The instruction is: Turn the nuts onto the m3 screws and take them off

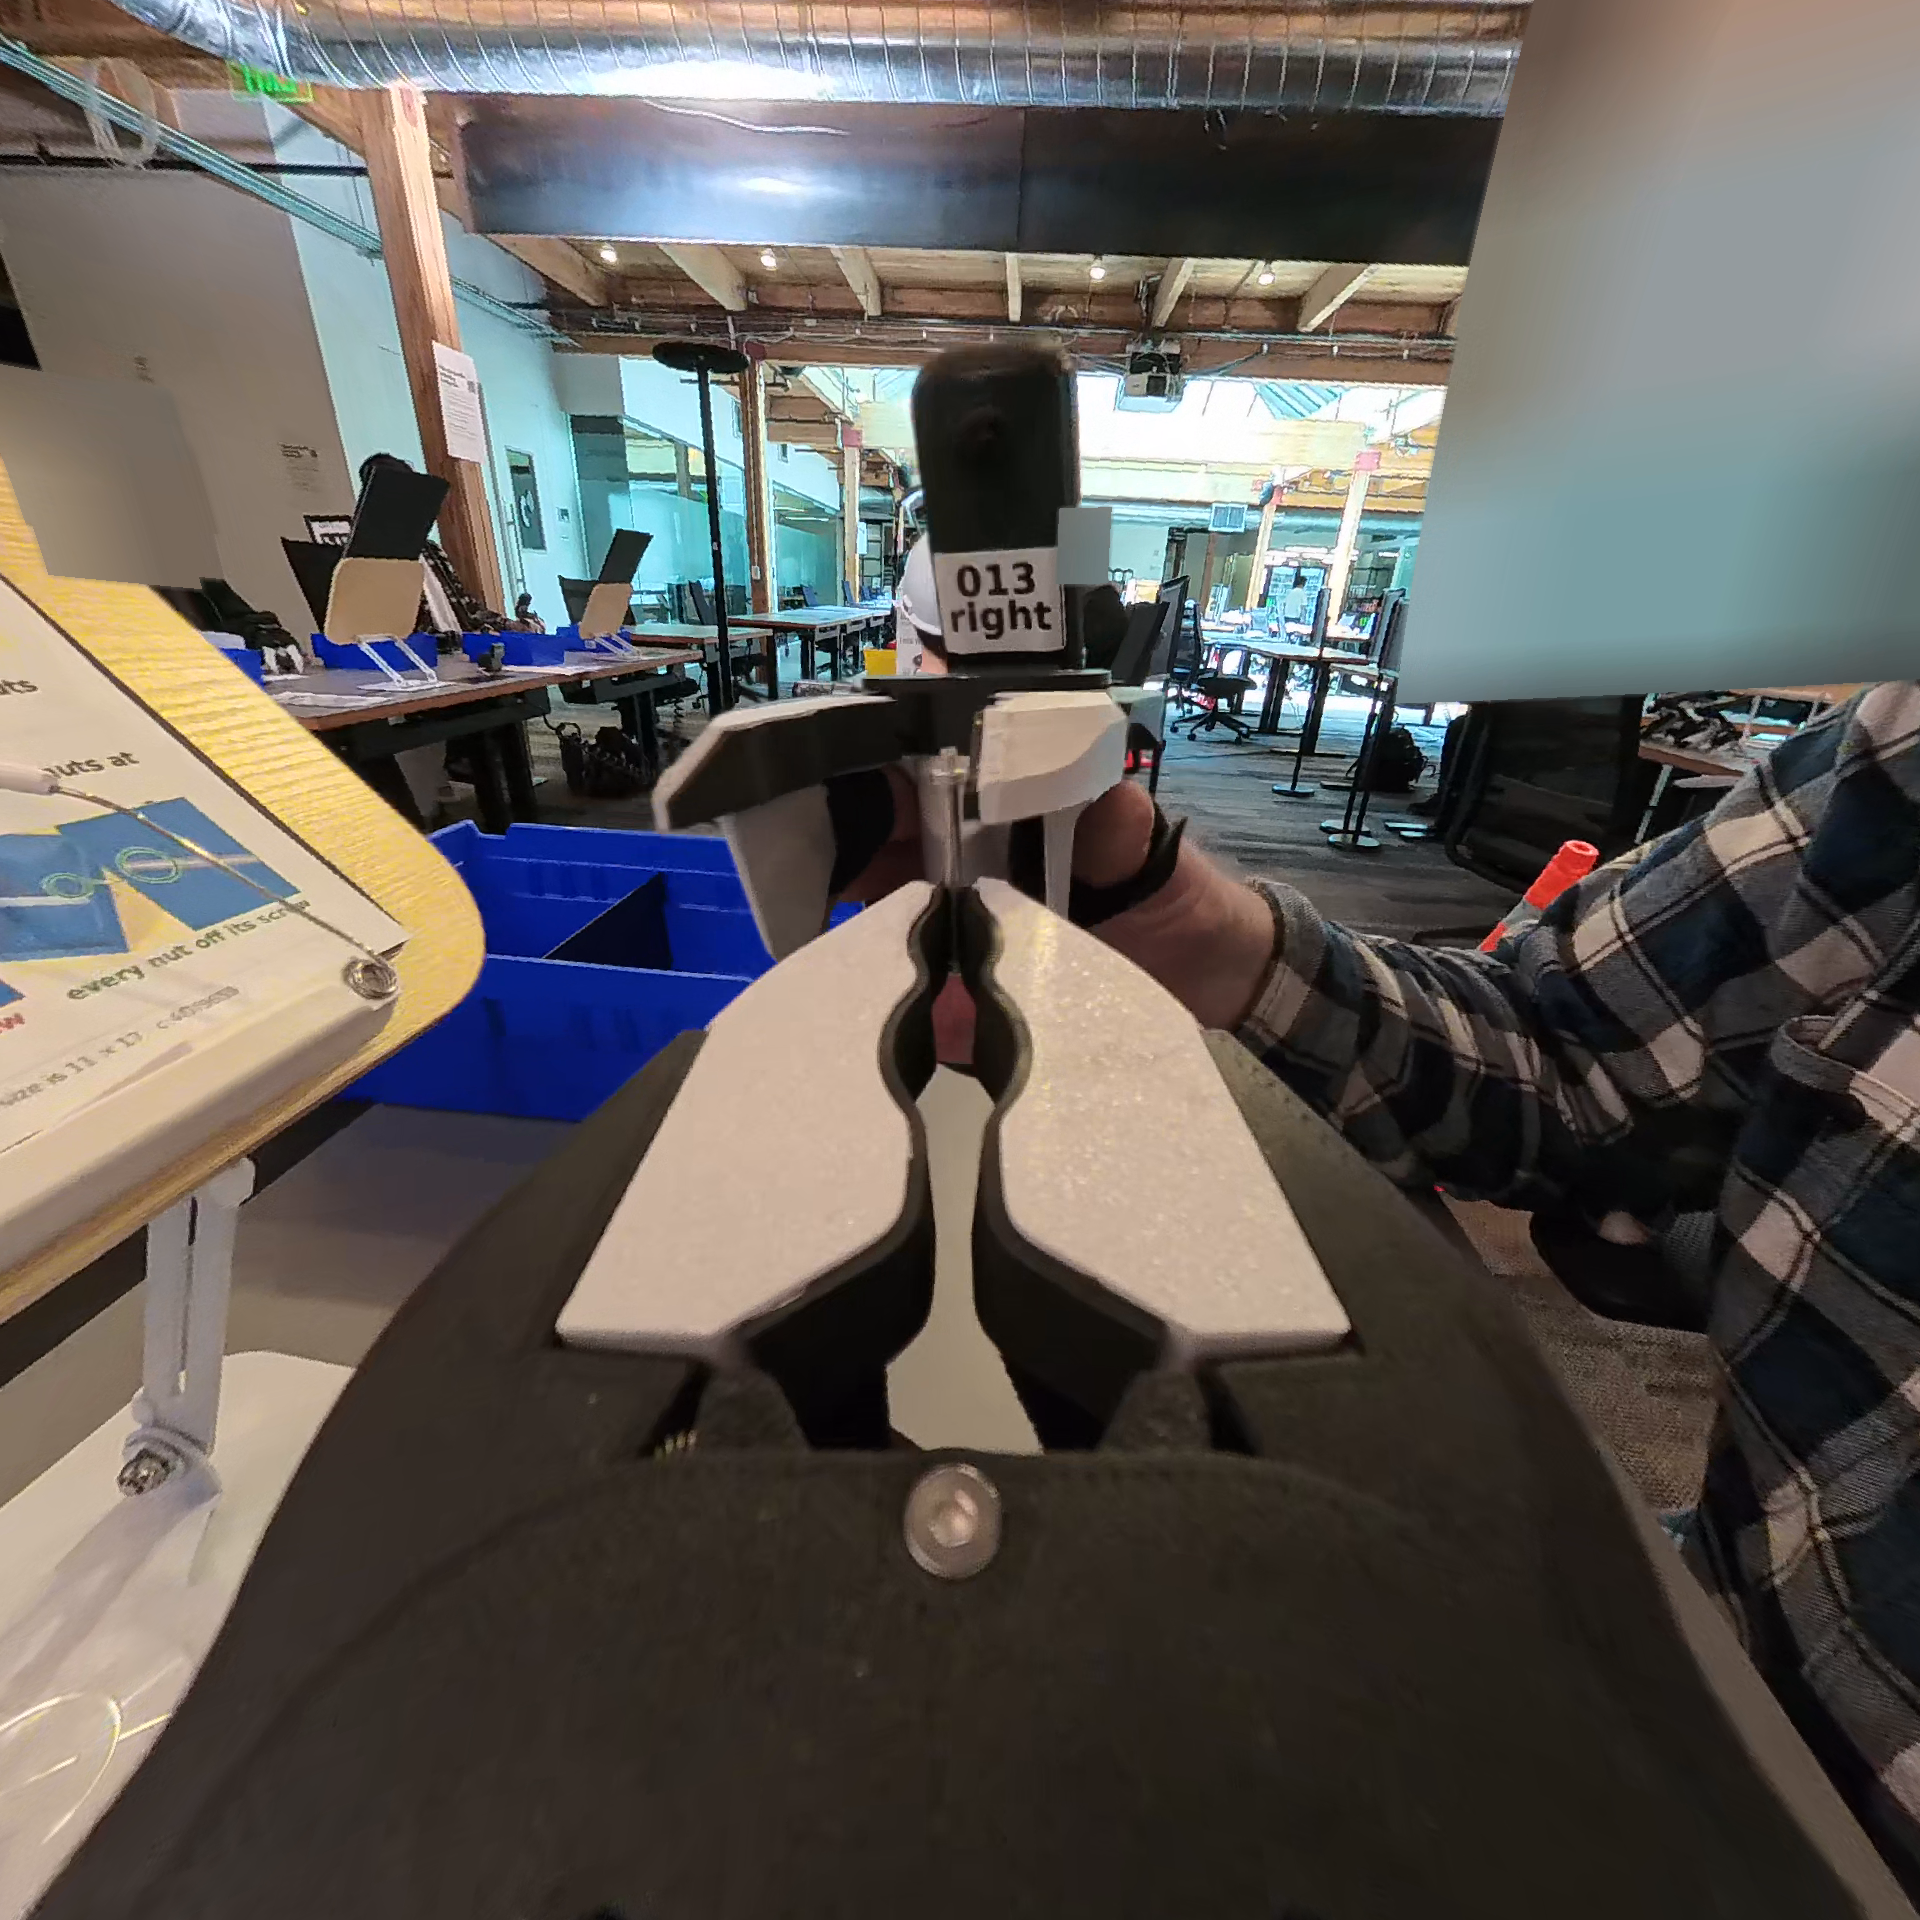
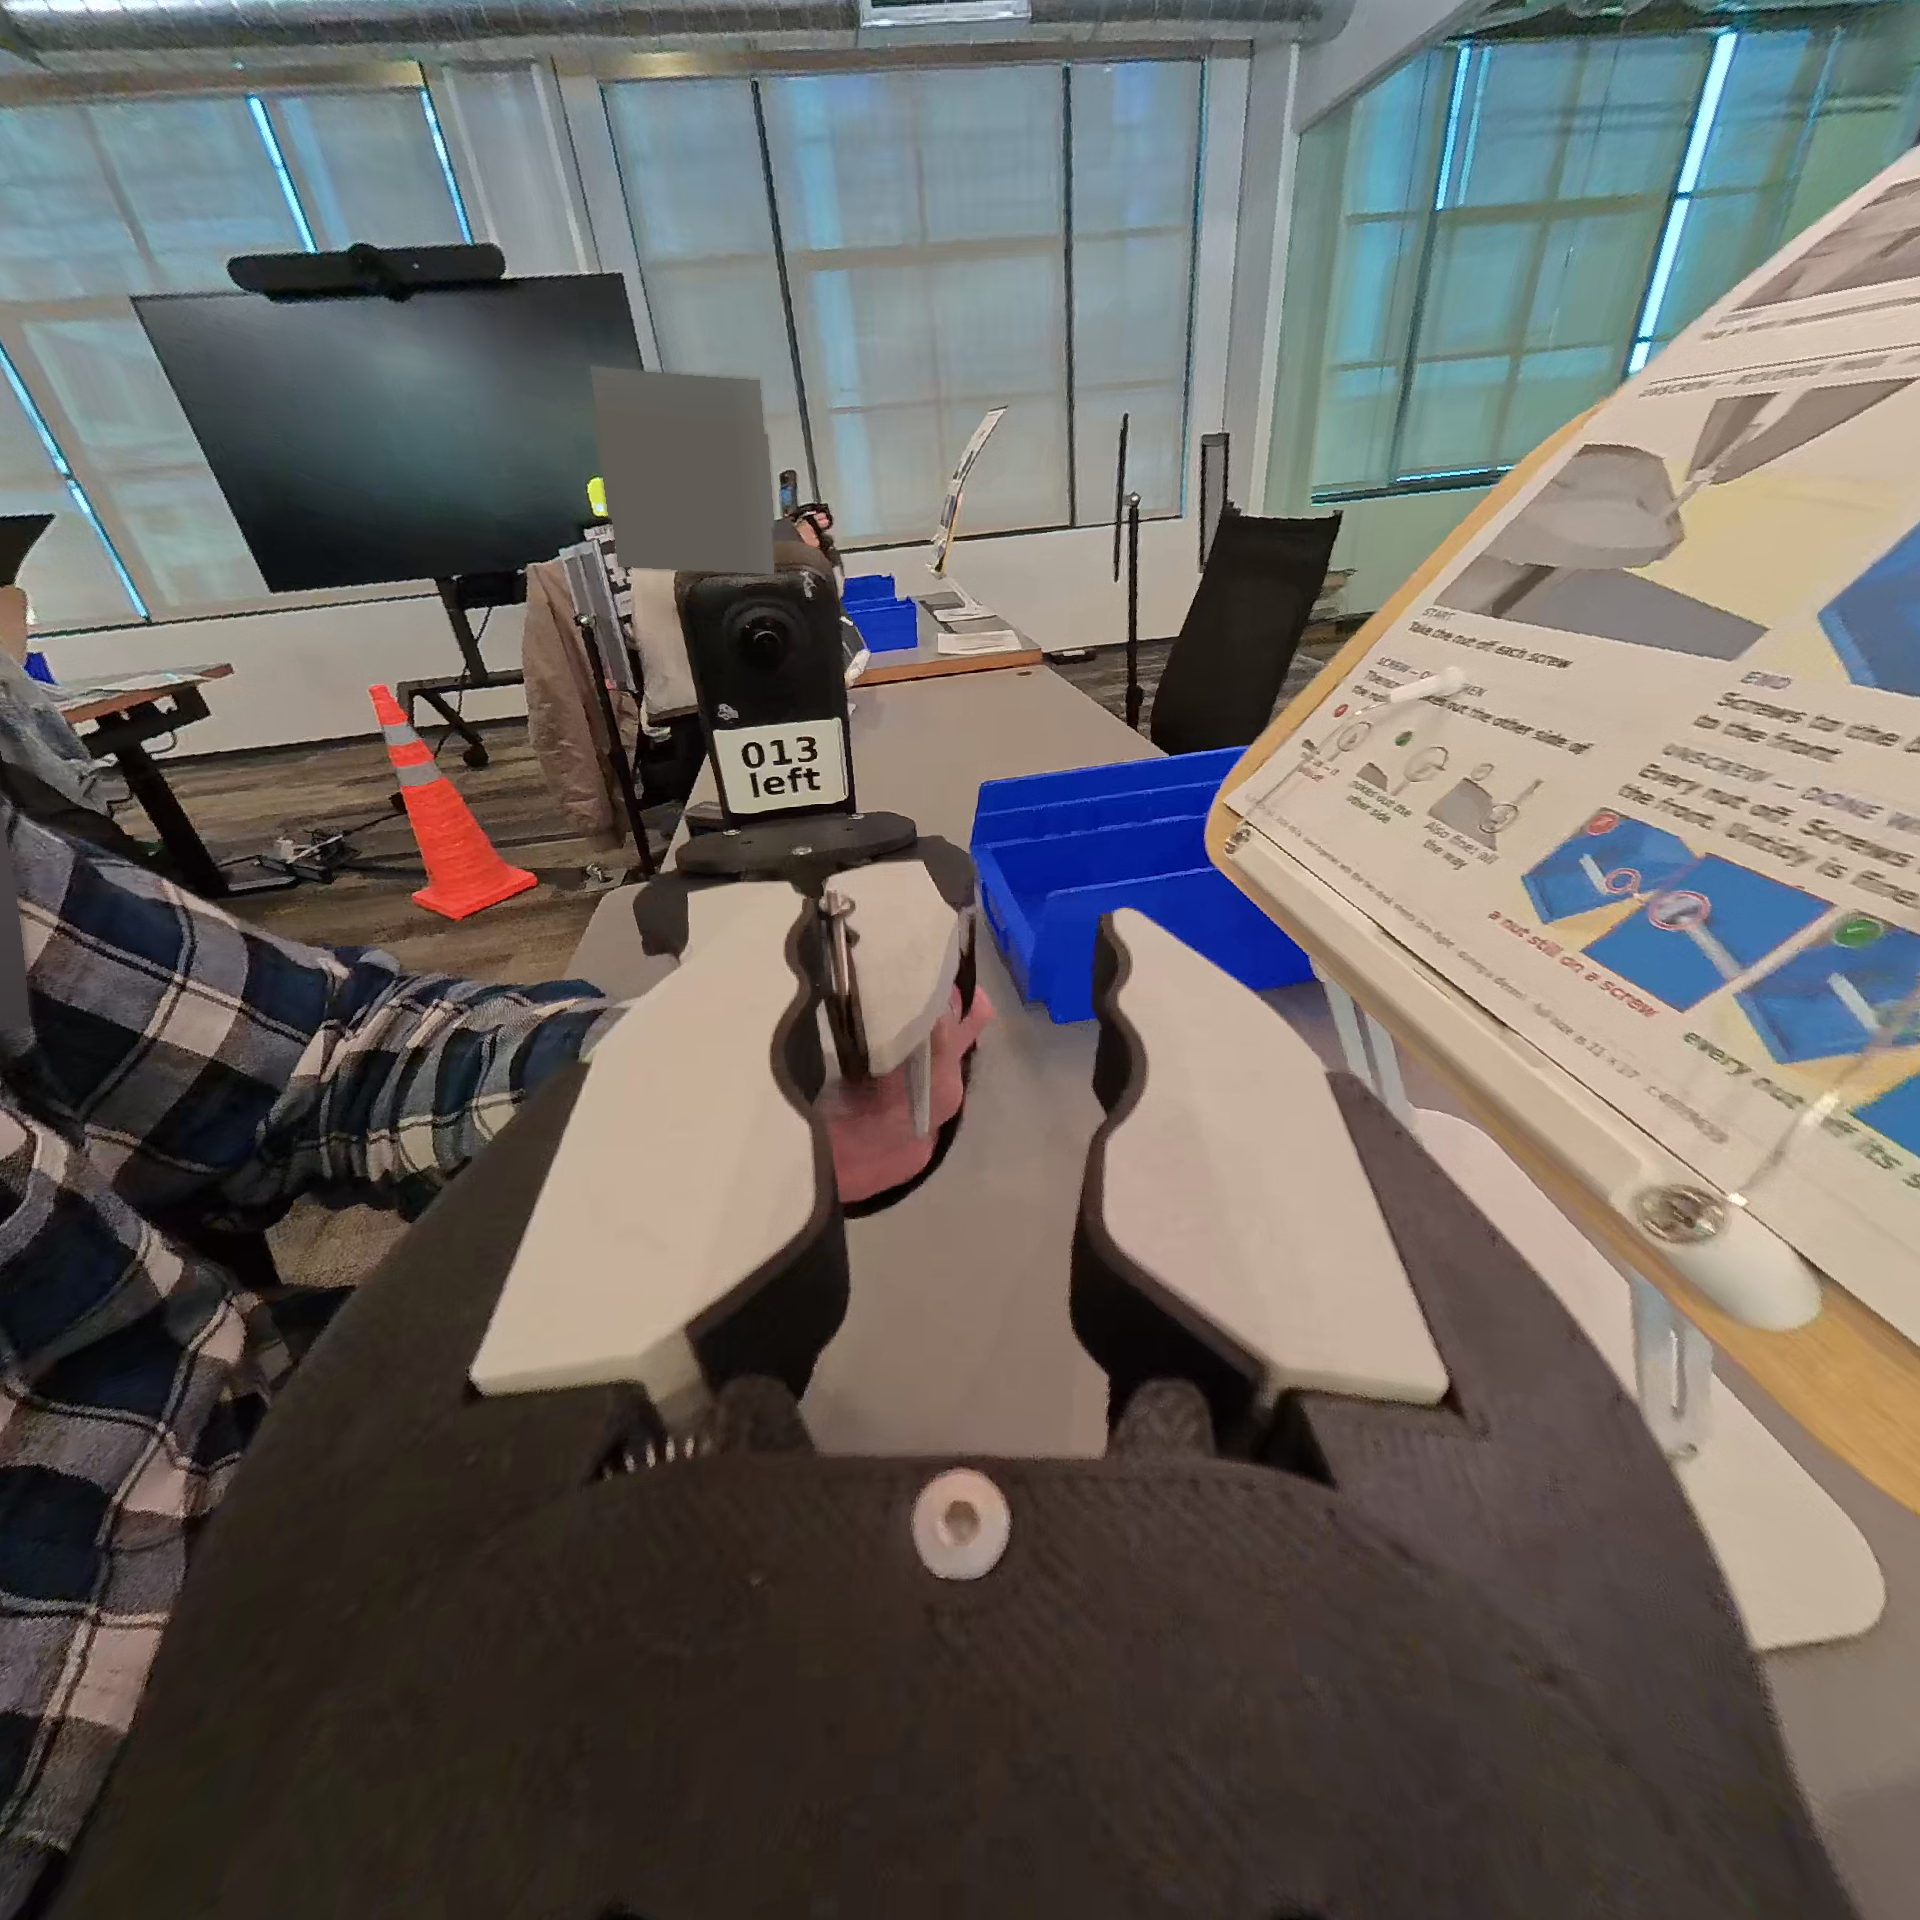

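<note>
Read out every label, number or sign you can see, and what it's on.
I don't repeat writing; its bearers:
White sticker, black camera: legible.
White sticker, other black camera: legible.
Instruction sheet, tilted wooden board: headings legible, fine print blurred.
Green ceiling sign: blurred.

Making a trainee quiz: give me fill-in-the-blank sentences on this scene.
The left claw is shut on a thin metal ____.
The right claw stands ____, gripping nothing.
The plastic bin is ____.
The cone on the floor is ____.
Missing: screw; open; blue; orange.
</note>
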Tool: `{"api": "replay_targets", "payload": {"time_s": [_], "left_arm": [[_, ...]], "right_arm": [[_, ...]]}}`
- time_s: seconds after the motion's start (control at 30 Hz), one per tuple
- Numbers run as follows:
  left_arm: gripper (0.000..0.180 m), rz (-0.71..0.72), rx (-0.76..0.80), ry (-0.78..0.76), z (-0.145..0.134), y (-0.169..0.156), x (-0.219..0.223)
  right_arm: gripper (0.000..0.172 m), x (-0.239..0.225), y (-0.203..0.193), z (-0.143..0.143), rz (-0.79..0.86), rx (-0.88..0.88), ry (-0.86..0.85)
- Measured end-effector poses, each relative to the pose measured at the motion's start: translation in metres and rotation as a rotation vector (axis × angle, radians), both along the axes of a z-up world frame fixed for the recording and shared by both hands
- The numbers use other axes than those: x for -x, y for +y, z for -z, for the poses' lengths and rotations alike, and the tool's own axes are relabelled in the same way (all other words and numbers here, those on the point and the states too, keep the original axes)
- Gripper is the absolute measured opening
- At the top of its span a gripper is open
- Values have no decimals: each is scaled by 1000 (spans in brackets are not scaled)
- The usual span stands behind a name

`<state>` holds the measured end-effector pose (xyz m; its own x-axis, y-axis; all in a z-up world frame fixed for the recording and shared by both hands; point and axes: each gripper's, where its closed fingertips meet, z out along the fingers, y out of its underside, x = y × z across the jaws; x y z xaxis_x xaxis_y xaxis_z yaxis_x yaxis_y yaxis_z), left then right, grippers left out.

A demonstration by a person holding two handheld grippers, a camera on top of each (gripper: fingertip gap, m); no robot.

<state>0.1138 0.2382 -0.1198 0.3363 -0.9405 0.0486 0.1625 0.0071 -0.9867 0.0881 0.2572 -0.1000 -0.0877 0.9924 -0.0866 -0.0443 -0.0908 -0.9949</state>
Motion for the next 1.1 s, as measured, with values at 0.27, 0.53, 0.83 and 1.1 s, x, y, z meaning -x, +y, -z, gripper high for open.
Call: {"api": "replay_targets", "payload": {"time_s": [0.27, 0.53, 0.83, 1.1], "left_arm": [[2, 9, 12, 4, 4, 1, -1], [2, 10, 4, 14, 5, -2, -5], [2, 11, 6, 3, 5, -1, -2], [2, 21, 2, 8, 5, -4, -6]], "right_arm": [[49, -10, 1, -3, 4, -10, 7], [51, 9, -7, 0, -39, -4, -3], [48, -15, 8, -2, 15, 2, 14], [48, 11, -11, 0, -53, -25, -10]]}}
